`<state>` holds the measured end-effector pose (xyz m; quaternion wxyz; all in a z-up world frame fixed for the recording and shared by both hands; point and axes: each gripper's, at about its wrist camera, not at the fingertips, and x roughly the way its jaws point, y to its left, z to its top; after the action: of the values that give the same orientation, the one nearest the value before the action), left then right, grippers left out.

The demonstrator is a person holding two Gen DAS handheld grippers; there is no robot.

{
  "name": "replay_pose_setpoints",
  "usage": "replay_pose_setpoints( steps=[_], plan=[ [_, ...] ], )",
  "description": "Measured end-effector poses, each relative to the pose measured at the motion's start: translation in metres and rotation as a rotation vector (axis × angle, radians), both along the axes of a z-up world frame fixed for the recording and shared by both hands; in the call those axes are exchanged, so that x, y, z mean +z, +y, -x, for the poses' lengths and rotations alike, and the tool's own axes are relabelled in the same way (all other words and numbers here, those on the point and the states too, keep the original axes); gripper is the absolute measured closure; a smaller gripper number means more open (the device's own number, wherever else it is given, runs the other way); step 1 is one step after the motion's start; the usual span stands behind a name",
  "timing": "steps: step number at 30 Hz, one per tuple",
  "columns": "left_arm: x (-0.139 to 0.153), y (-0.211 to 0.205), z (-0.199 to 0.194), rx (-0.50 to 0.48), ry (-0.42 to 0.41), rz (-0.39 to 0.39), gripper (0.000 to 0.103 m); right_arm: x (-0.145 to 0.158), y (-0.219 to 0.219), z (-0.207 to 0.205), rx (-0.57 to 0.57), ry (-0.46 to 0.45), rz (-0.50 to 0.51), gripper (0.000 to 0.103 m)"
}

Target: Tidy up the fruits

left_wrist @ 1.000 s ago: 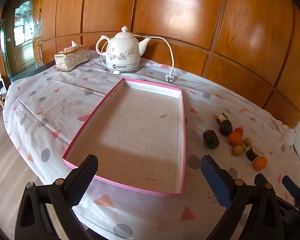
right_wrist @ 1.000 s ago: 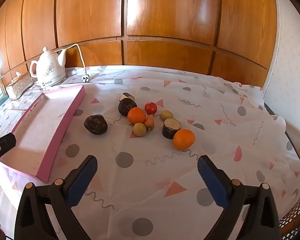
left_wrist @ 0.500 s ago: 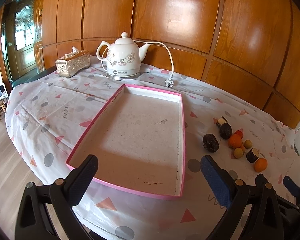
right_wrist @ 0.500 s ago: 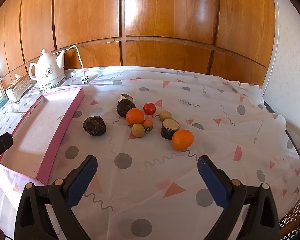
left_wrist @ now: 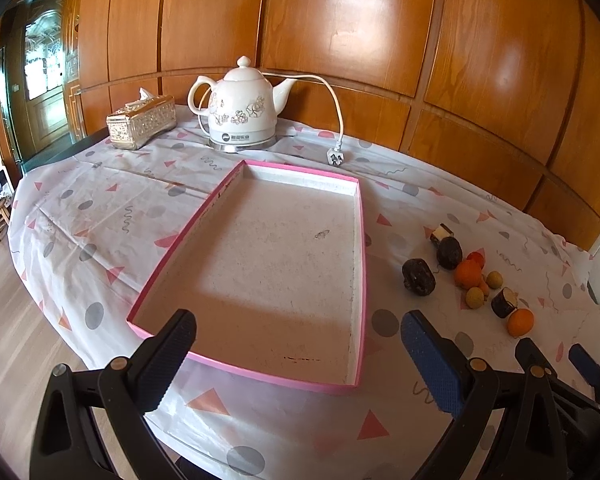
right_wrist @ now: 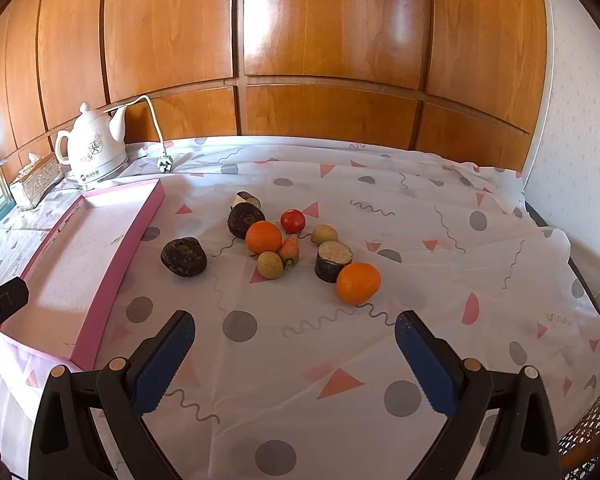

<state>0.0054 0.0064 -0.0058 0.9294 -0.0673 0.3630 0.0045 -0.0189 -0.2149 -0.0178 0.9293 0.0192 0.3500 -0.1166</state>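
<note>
Left hand-held gripper was wide open and empty, at the bottom of the frame over the near edge of the shallow pink-rimmed rectangular tray. Right hand-held gripper was wide open too, gripping nothing. Fruit lay loose on the patterned cloth surface at frame centre, right of the tray: two round oranges, red tomato, dark lumpy fruit. White ceramic kettle sat upper centre.

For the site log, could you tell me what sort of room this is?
Probably a home dining or sitting room: wood-panelled wall, a patterned tablecloth, an electric kettle and a tissue box.
</note>
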Motion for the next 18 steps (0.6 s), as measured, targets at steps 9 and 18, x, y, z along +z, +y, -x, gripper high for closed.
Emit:
replay_pose_setpoints(
  steps=[9,18],
  plan=[
    [-0.001,-0.0012,-0.001,-0.006,0.003,0.004,0.0,-0.0006,-0.0038,-0.0016,0.0,0.004,-0.01,0.002],
    [-0.0002,-0.0066,-0.002,-0.032,0.001,0.003,0.0,-0.0011,-0.0091,-0.0015,0.004,-0.006,-0.03,0.002]
  ],
)
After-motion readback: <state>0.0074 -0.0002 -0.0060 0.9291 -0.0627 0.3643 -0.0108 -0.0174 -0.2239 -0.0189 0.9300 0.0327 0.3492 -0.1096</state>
